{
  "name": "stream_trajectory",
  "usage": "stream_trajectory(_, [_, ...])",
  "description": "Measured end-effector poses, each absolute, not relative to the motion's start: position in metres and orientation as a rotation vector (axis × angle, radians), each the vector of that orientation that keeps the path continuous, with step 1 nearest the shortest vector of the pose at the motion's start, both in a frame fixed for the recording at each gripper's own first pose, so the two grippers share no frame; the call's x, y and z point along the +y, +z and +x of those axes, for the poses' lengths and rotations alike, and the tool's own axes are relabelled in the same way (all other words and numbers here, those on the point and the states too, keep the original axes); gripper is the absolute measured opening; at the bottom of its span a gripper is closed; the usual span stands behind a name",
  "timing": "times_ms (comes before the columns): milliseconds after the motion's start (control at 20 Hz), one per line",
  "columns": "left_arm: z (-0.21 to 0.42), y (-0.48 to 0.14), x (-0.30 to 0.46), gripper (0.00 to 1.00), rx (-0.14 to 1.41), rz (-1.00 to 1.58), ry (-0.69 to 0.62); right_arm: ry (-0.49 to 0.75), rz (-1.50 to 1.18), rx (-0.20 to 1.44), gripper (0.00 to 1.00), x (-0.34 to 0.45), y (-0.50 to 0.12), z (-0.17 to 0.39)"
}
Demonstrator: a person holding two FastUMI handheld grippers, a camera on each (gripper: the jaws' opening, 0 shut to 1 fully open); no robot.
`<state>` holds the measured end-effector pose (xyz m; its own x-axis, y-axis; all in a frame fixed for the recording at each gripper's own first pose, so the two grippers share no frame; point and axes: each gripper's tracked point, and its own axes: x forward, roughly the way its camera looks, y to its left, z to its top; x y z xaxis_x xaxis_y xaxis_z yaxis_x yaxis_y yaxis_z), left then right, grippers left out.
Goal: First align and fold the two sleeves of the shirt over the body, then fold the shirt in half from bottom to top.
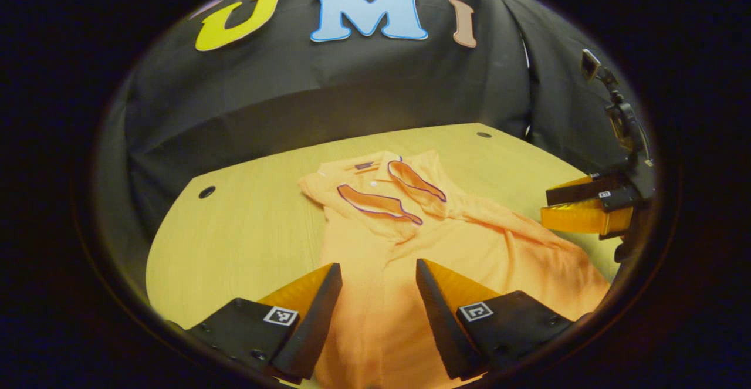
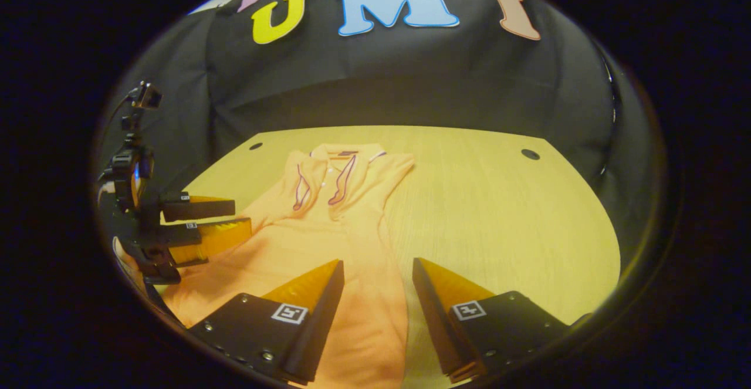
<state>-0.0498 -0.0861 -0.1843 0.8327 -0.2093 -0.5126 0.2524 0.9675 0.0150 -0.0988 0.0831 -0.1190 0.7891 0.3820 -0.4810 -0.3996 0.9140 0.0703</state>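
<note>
Orange shirt (image 1: 375, 242) spread on the table (image 1: 246, 225), collar far from the fingers, both sleeves already over the body. Bottom-to-top fold probably next: hem needs pinching. Left gripper (image 1: 378, 277) and right gripper (image 2: 375, 277) gaping, gripping nothing, above the cloth's lower part.

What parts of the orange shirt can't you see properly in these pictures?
- Left gripper view: the shirt runs under the left gripper and off the bottom edge, so its hem is cut off.
- Right gripper view: the right gripper covers the shirt's lower part; the left gripper hides one side.
- The collar label is too small to read.
</note>
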Motion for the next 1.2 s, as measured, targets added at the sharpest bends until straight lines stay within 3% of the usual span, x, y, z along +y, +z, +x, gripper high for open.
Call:
stream_trajectory(200, [-0.101,-0.184,-0.066,0.81,0.534,0.078,-0.225,0.448,-0.057,0.532,0.79,0.078,-0.126,-0.143])
stream_trajectory(250, [-0.113,-0.186,-0.062,0.88,0.533,0.070,-0.218,0.448,-0.066,0.535,0.81,0.076,-0.127,-0.153])
stream_trajectory(400, [-0.147,-0.195,-0.053,0.91,0.544,0.039,-0.199,0.448,-0.107,0.549,0.81,0.070,-0.137,-0.188])
stream_trajectory(800, [-0.242,-0.229,-0.044,0.89,0.609,0.024,-0.167,0.411,-0.164,0.577,0.84,0.052,-0.176,-0.252])
stream_trajectory(1200, [-0.259,-0.237,-0.041,0.89,0.547,0.076,-0.123,0.393,-0.126,0.578,0.85,0.048,-0.202,-0.267])
